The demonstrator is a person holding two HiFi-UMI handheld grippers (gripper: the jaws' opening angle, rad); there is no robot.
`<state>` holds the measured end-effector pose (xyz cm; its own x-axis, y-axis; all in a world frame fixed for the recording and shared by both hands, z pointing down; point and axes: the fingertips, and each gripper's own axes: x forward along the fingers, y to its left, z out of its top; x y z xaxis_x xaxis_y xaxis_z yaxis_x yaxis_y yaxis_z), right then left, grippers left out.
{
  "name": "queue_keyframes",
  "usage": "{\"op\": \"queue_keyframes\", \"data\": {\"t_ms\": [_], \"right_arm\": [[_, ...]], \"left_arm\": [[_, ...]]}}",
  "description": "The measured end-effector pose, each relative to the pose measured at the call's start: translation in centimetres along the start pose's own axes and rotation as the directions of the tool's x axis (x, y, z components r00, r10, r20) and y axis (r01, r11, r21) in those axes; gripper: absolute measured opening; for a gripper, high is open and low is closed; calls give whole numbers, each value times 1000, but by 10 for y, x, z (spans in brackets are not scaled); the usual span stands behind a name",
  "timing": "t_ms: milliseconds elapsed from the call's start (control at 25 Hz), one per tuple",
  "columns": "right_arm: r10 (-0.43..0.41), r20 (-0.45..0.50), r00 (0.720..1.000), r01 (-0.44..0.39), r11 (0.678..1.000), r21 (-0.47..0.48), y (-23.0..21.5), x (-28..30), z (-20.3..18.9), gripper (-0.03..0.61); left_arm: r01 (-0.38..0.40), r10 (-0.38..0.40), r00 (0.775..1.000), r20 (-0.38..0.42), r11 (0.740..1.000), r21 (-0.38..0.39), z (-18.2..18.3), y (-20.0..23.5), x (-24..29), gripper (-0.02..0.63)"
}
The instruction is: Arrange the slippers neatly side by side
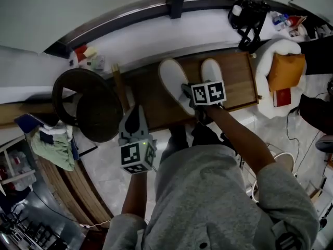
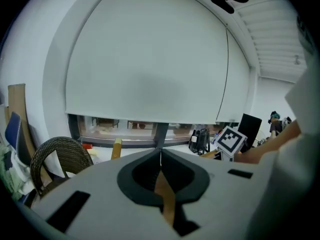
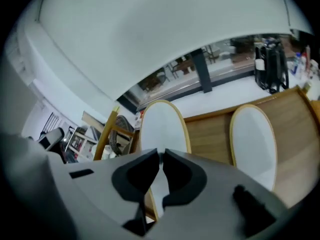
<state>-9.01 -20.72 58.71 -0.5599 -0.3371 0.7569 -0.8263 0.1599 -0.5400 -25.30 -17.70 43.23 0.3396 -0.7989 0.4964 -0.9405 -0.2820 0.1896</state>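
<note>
Two white slippers, left slipper (image 1: 174, 82) and right slipper (image 1: 210, 71), on one wooden table (image 1: 239, 82); two tools, left gripper (image 2: 160, 156) and right gripper (image 3: 161, 159); one wicker chair (image 1: 99, 113) left; one orange cushion (image 1: 286, 71), one black bag (image 1: 250, 14) far right.

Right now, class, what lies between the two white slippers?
Only bare wooden board lies between the left-hand slipper and the right-hand slipper, seen clearly in the right gripper view.

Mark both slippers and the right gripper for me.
left slipper (image 1: 174, 83), head view, middle of its white top.
right slipper (image 1: 210, 71), head view, the white part showing beyond the gripper.
right gripper (image 3: 161, 155), right gripper view, midway between its closed jaw tips.
</note>
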Motion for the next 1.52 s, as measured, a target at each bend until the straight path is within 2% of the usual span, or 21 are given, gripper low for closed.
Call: {"op": "queue_keyframes", "data": {"t_ms": [240, 480, 640, 880, 1040, 1280, 1440, 1520], "right_arm": [[-129, 26, 991, 120, 967, 223, -45, -5, -21, 40], [-197, -3, 980, 185, 917, 352, -76, -6, -41, 40], [-217, -29, 976, 212, 908, 362, -89, -6, -49, 40], [-254, -27, 967, 250, 920, 303, -94, -4, -46, 40], [-251, -33, 968, 247, 911, 329, -96, -3, -48, 40], [-218, -5, 976, 208, 921, 330, -94, -3, -43, 46], [-157, 25, 987, 139, 927, 350, -89, -11, -38, 126], [-124, 34, 992, 104, 933, 345, -85, -19, -36, 138]], "left_arm": [[57, -55, 998, -23, 997, 49, 3, -27, 13, 15], [88, -86, 996, -34, 994, 71, 3, -42, 18, 15], [87, -83, 995, -51, 993, 83, 2, -46, 18, 15], [77, -74, 996, -51, 994, 73, 2, -48, 18, 15], [70, -66, 996, -54, 995, 76, 1, -49, 15, 15], [59, -55, 997, -53, 995, 78, 4, -50, 16, 15], [62, -59, 997, -43, 995, 76, 4, -56, 17, 15], [65, -63, 997, -33, 995, 79, 6, -62, 16, 15]]}}
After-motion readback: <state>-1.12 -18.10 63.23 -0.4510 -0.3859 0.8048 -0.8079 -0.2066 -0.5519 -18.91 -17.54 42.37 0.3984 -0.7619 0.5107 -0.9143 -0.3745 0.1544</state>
